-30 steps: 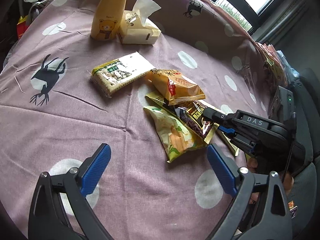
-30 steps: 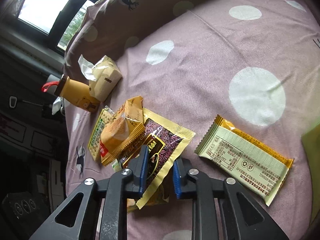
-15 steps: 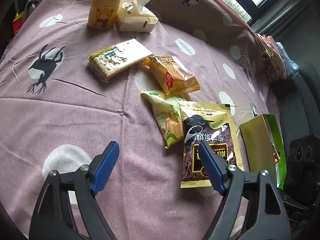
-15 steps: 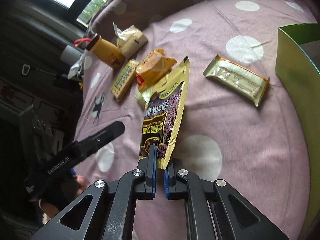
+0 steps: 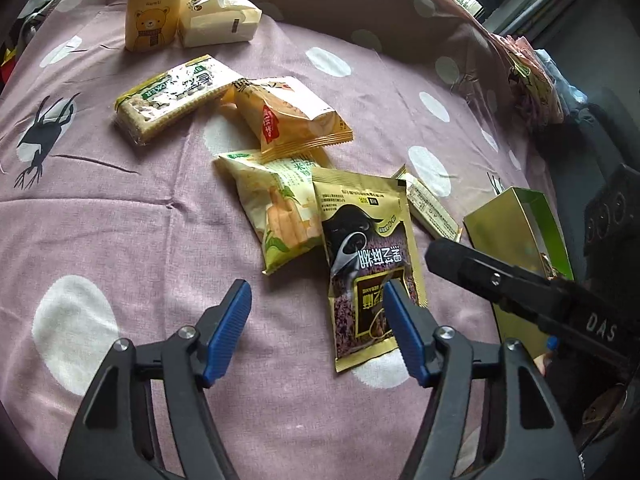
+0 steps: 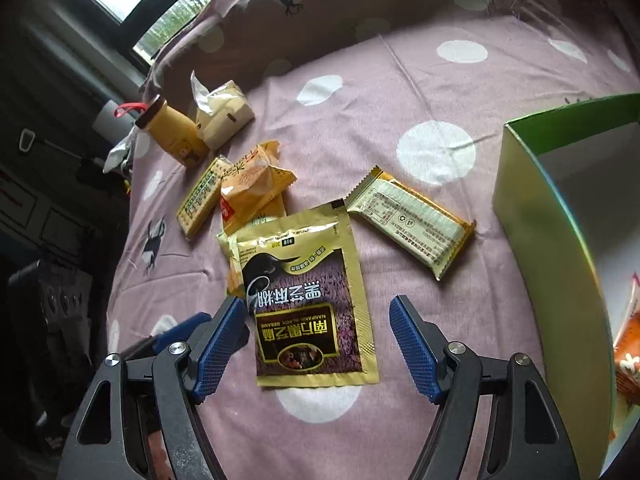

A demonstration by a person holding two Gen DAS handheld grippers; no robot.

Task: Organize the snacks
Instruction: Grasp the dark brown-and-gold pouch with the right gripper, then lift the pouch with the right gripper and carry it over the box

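Observation:
A gold and purple black-sesame sachet (image 6: 312, 300) lies flat on the spotted purple cloth, its top over a pale corn-snack packet (image 5: 276, 208). My right gripper (image 6: 318, 336) straddles the sachet's lower end. Its jaws are opening and the pads are clear of the sachet. My left gripper (image 5: 316, 320) hovers just left of the same sachet (image 5: 368, 256), jaws closing, with only cloth between them and its right pad over the sachet's edge. An orange packet (image 5: 288, 116), a cracker pack (image 5: 168, 96) and a wafer bar (image 6: 412, 224) lie around.
A green open box (image 6: 560, 208) stands at the right with an orange packet (image 6: 628, 340) inside. A yellow bear bottle (image 5: 152, 12) and a tissue pack (image 5: 220, 20) sit at the far side. The cloth drops off at the table's edges, with dark equipment beyond.
The right gripper, which held the sachet lifted, has opened and the sachet now lies on the cloth. The left gripper's jaws have narrowed and it has moved nearer the sachet.

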